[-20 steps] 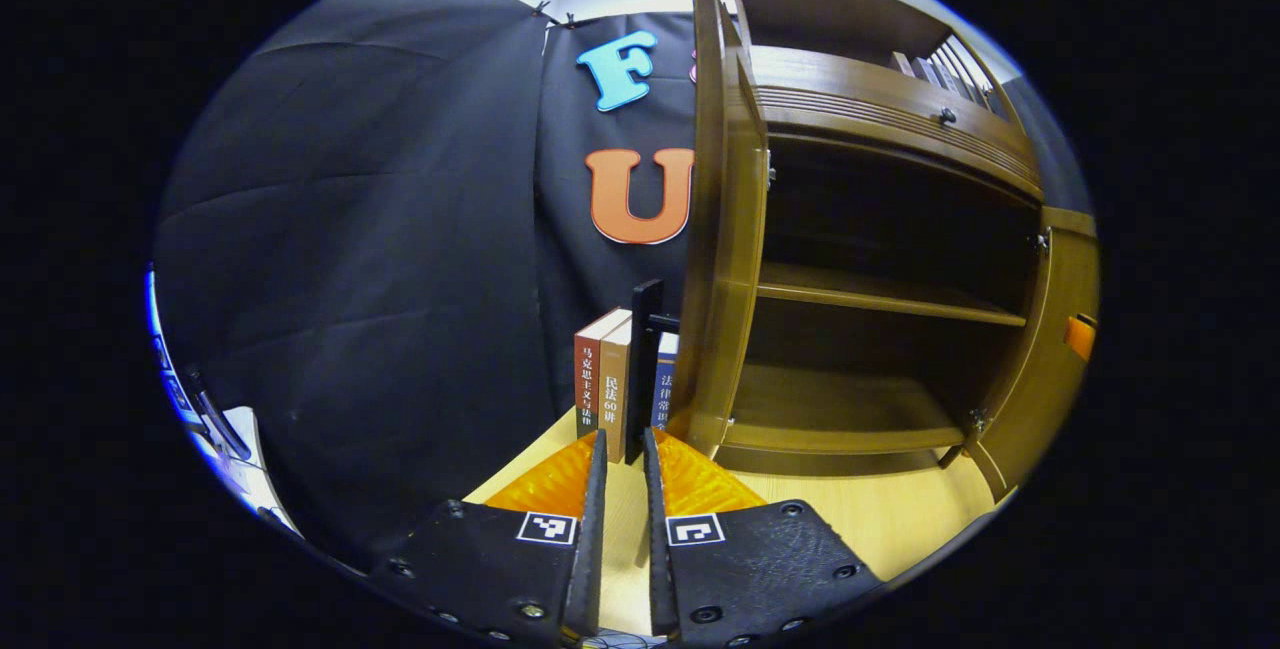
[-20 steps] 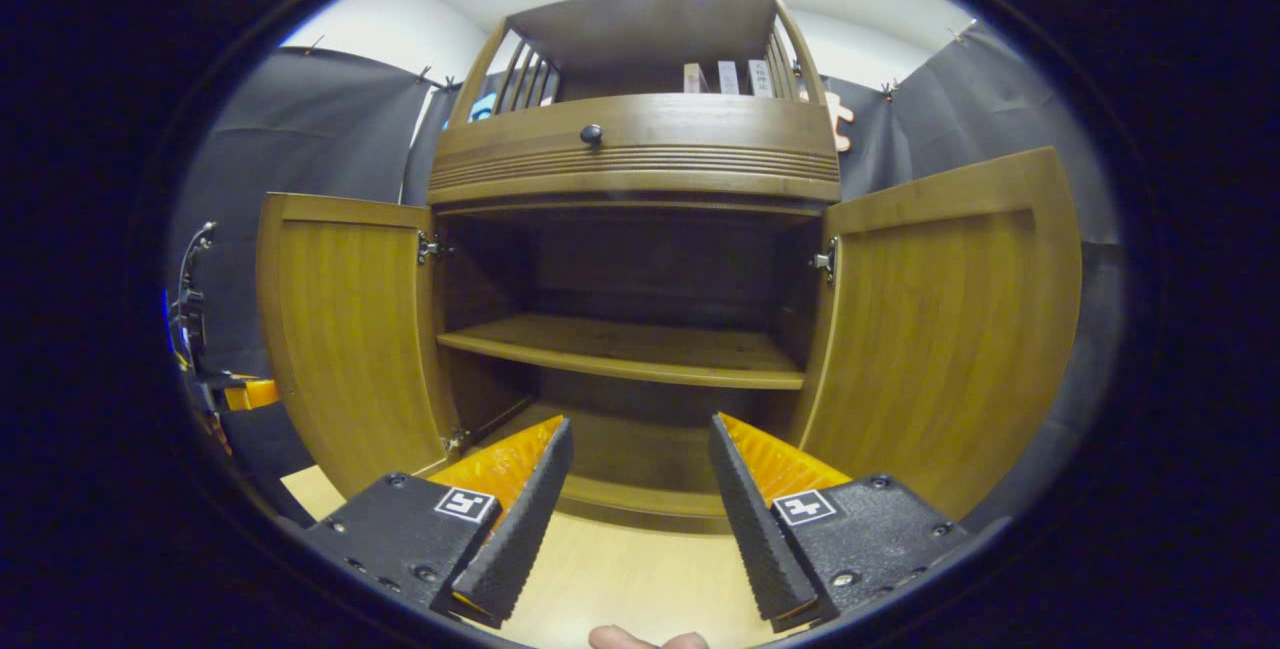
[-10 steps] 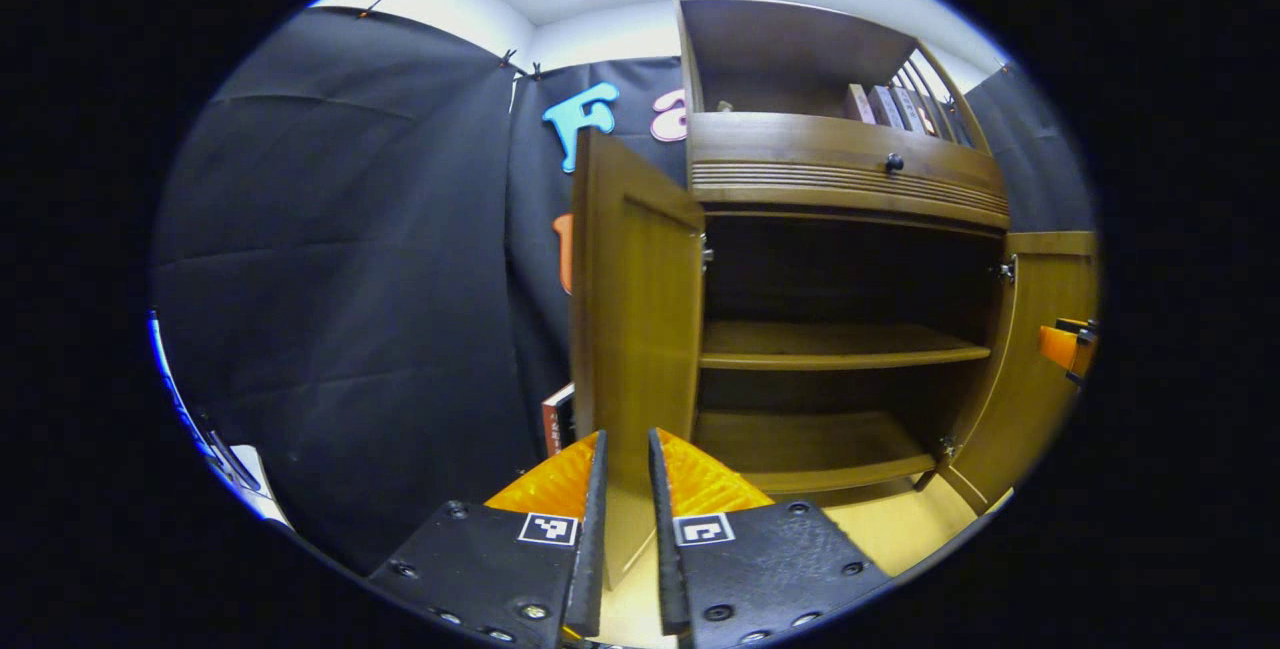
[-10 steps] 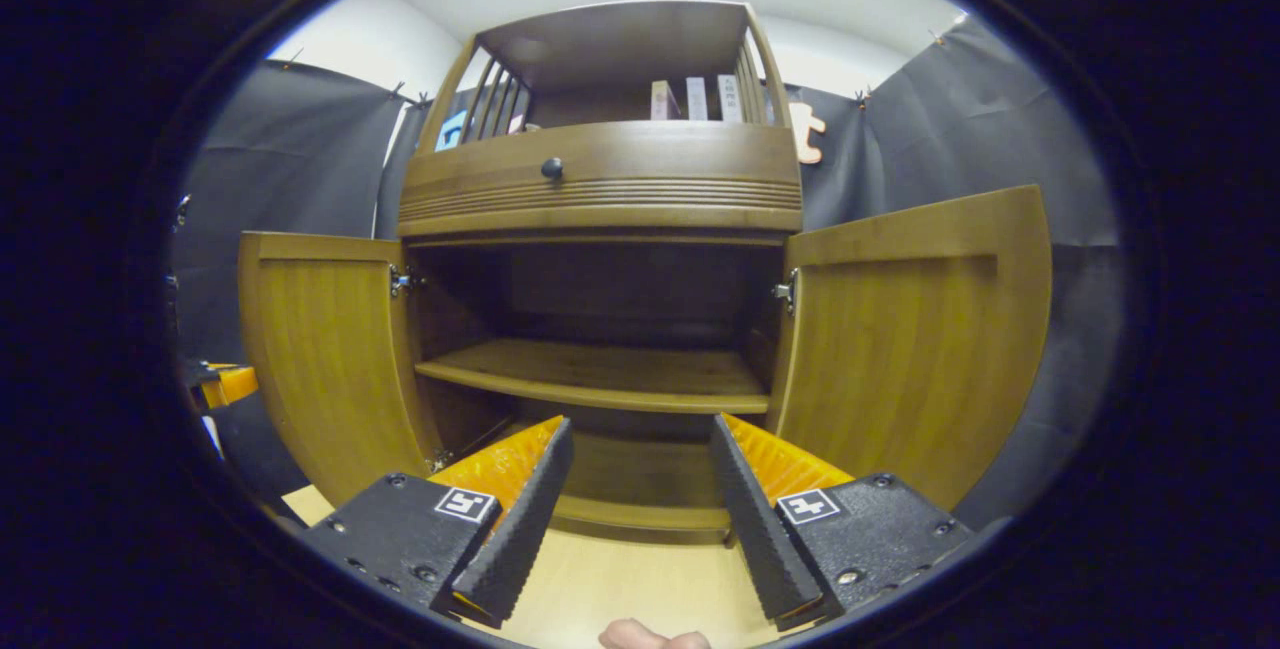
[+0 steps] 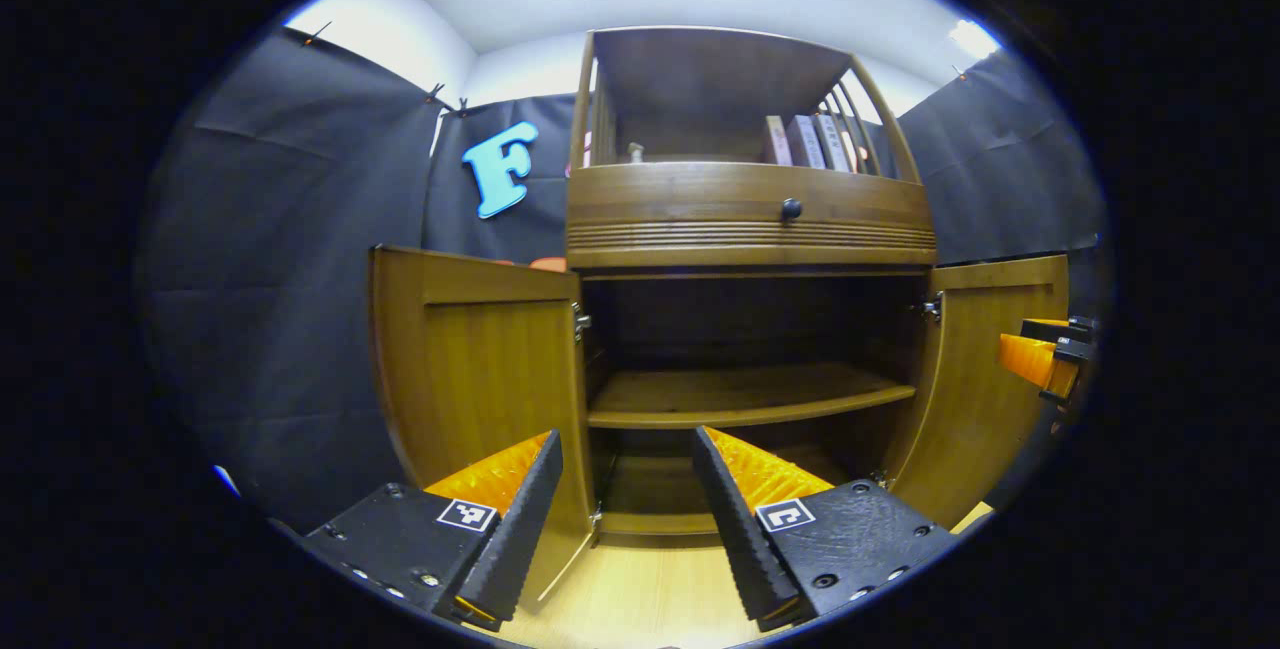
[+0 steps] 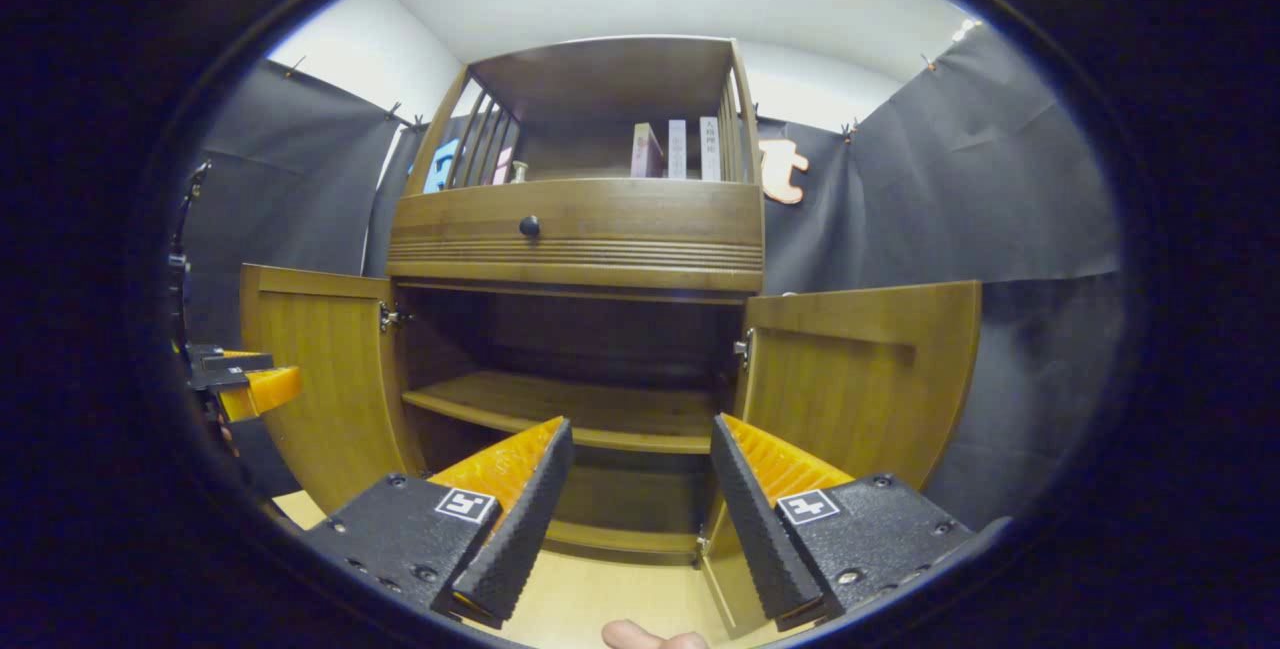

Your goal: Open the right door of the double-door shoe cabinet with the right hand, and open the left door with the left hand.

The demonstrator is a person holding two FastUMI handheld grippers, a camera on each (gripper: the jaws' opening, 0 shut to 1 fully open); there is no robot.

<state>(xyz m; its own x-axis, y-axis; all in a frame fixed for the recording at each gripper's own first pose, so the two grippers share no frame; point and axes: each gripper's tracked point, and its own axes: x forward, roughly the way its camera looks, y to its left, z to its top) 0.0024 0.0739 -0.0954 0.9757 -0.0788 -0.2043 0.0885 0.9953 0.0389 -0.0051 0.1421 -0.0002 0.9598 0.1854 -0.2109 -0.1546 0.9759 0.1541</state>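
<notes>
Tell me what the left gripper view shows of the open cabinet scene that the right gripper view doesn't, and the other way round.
Left gripper view: the left gripper open in front, the right gripper off to the side. Right gripper view: the right gripper open in front, a fingertip at the bottom edge. Both: left door and right door swung open, a bare shelf, the drawer knob, books up top.

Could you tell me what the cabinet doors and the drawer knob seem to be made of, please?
The left door and right door look like brown wood or wood veneer with a satin finish: vertical grain shows on both. The drawer knob is small, round and dark, perhaps metal or painted wood; it is too small to tell.
</notes>
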